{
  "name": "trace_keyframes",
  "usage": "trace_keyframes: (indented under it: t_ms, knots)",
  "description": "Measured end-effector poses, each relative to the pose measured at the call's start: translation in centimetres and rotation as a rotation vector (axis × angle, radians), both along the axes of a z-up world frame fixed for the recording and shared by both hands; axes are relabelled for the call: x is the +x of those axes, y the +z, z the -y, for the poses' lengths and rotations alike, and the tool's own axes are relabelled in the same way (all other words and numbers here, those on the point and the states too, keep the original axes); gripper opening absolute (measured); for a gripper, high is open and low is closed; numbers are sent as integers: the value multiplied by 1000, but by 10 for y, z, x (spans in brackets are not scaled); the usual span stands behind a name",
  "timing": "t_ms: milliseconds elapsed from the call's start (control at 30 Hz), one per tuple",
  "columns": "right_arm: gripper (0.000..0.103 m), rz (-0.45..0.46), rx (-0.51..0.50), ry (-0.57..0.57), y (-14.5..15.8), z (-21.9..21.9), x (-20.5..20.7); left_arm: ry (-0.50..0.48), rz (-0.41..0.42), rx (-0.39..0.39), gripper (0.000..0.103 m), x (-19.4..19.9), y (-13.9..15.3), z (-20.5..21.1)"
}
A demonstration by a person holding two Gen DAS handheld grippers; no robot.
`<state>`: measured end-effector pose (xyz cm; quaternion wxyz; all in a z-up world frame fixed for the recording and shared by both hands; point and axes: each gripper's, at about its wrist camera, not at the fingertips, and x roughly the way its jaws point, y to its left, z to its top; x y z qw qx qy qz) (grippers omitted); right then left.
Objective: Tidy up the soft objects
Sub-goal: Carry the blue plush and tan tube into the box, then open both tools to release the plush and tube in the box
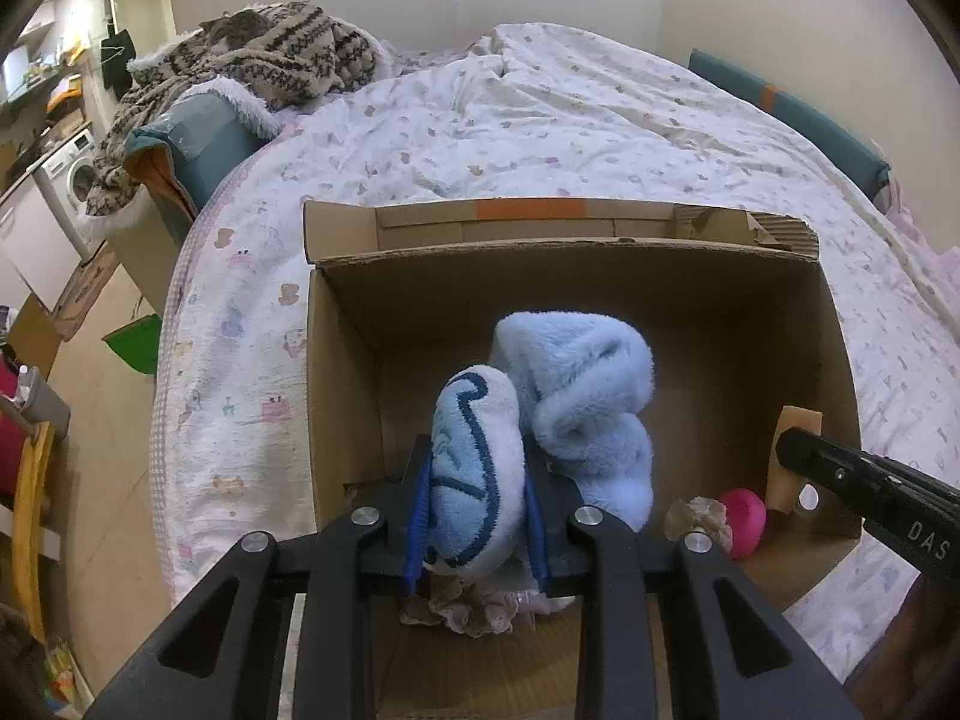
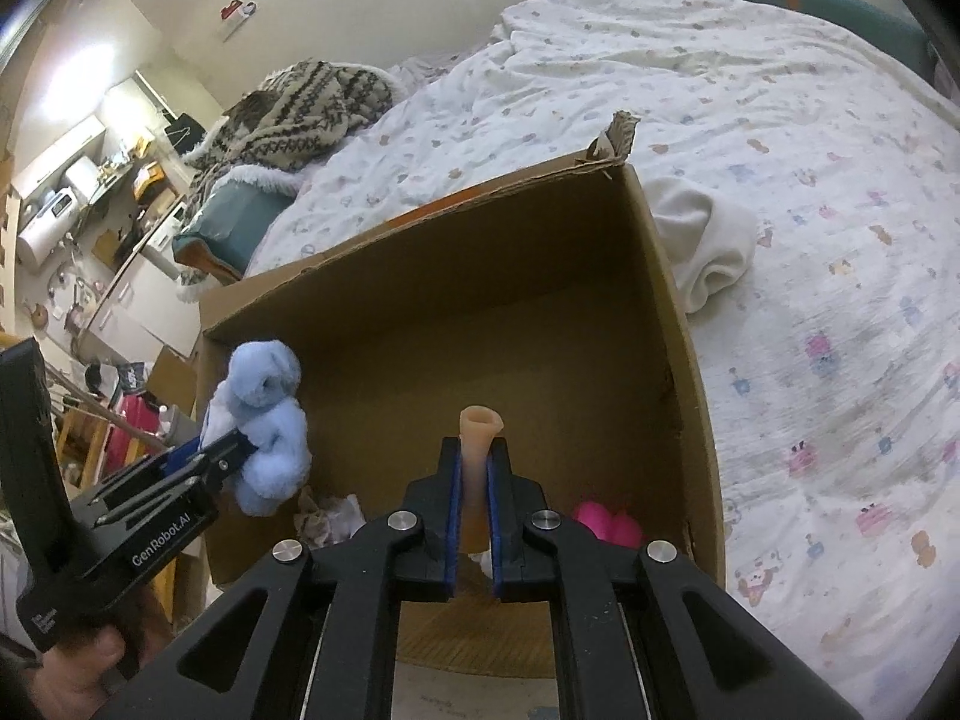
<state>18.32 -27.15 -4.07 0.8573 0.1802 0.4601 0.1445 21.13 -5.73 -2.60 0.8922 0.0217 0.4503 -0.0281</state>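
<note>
Soft things fill our view — chiefly the pale blue plush towel, bunched and hanging over the open cardboard box that sits on the bed. We see our left gripper clenched on the towel's white, blue-stitched end, the fluffy bulk spilling to the right of its blue pads. From the right wrist view the same towel dangles at the box's left wall, above the floor of the box.

Our right gripper is closed on a thin peach-coloured flexible piece that stands upright between its fingers, its flared top poking above them, over the near part of the box.

On the box floor lie a pink object near the right wall and a frilly beige scrunchie just beside it; another lacy scrunchie lies under the left gripper.

Outside the box, a white cloth rests on the printed bedsheet against the box's far right corner — a patterned knit blanket is heaped at the bed's far left.
</note>
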Motion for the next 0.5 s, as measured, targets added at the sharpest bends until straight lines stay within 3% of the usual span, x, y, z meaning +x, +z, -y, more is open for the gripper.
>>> trace_keyframes:
  t_ms: [100,333,400,433,500]
  knots:
    - [10,3,10,-4,1,1,0,0,-1,-3,25,0,-1,0]
    - [30,0,41,-32,2,8,0,0,-6,-10,26,0,-2,0]
    - [46,-1,37,-40,2,9,0,0,-9,-11,26,0,-3,0]
    - [64,7,37,-47,3,9,-1,-1,-9,-13,26,0,-3,-1]
    - [69,32,32,-60,6,10,-4,-2,-10,-15,26,0,-4,0]
